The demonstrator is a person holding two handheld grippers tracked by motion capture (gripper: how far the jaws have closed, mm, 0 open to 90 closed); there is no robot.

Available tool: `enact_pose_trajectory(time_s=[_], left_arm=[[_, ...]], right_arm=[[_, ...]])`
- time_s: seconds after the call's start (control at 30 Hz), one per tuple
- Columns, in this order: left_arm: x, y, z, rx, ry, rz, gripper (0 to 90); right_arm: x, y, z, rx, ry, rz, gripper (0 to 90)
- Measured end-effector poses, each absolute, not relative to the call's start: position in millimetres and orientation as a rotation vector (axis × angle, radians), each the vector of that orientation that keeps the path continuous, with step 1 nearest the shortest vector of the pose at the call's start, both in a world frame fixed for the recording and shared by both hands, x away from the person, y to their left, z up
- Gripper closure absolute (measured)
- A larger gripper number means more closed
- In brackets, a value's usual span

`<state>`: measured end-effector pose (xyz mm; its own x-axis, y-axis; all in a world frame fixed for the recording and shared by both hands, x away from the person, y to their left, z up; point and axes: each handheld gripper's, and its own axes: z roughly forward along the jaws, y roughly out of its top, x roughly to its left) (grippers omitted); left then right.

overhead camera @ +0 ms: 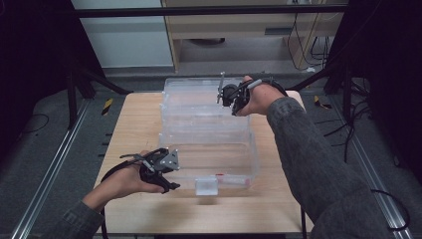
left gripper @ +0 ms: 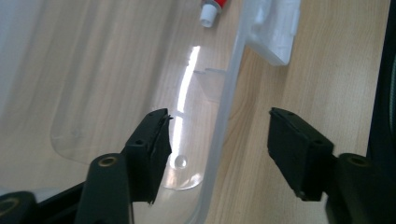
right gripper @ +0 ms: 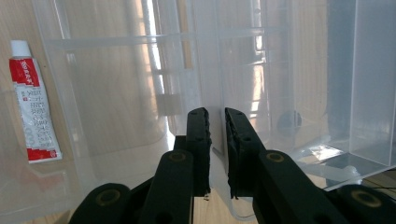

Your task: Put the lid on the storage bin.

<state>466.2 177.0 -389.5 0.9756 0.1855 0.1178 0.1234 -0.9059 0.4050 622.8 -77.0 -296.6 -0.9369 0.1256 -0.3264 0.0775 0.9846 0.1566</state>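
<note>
A clear plastic box (overhead camera: 253, 158) stands on the wooden table (overhead camera: 134, 129). Its clear lid (overhead camera: 199, 107) is tilted up behind it. Inside the box lies a red and white tube (right gripper: 32, 112), also seen as the tube (left gripper: 212, 9) near the front wall. My left gripper (overhead camera: 173, 177) is at the box's near left corner. In the left gripper view my left gripper (left gripper: 217, 121) is open, its jaws on either side of the box rim (left gripper: 219, 140) without touching it. My right gripper (overhead camera: 224, 99) is at the lid's raised far edge, and my right gripper (right gripper: 217, 116) is shut on that thin clear edge.
A white latch (overhead camera: 206, 185) sticks out from the box's front wall, and the same latch (left gripper: 275, 32) shows close by. Bare table lies left of the box and in front of it. Dark frame posts and cables stand beyond the table edges.
</note>
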Motion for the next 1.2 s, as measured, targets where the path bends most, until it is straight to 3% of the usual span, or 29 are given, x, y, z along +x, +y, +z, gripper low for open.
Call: enact_pose_trajectory(time_s=[0.17, 0.27, 0.3, 0.7, 1.2], left_arm=[[466.3, 171.4, -397.9, 2.759, 0.201, 0.187, 51.8], [469.2, 170.9, -399.7, 2.77, 0.209, 0.188, 54.6], [470.5, 171.2, -400.7, 2.767, 0.221, 0.177, 60.2], [480.0, 165.0, -403.2, 2.806, 0.239, 0.121, 78.8], [478.6, 164.2, -403.7, 2.8, 0.274, 0.138, 80.8]], right_arm=[[620.9, -78.1, -297.2, 0.15, 2.777, 0.206, 80.6], [620.4, -77.7, -296.6, 0.149, 2.778, 0.202, 80.6], [620.1, -76.9, -296.9, 0.148, 2.775, 0.197, 80.5], [620.2, -77.0, -297.4, 0.15, 2.772, 0.207, 80.2], [618.7, -76.0, -297.2, 0.135, 2.77, 0.217, 81.6]])
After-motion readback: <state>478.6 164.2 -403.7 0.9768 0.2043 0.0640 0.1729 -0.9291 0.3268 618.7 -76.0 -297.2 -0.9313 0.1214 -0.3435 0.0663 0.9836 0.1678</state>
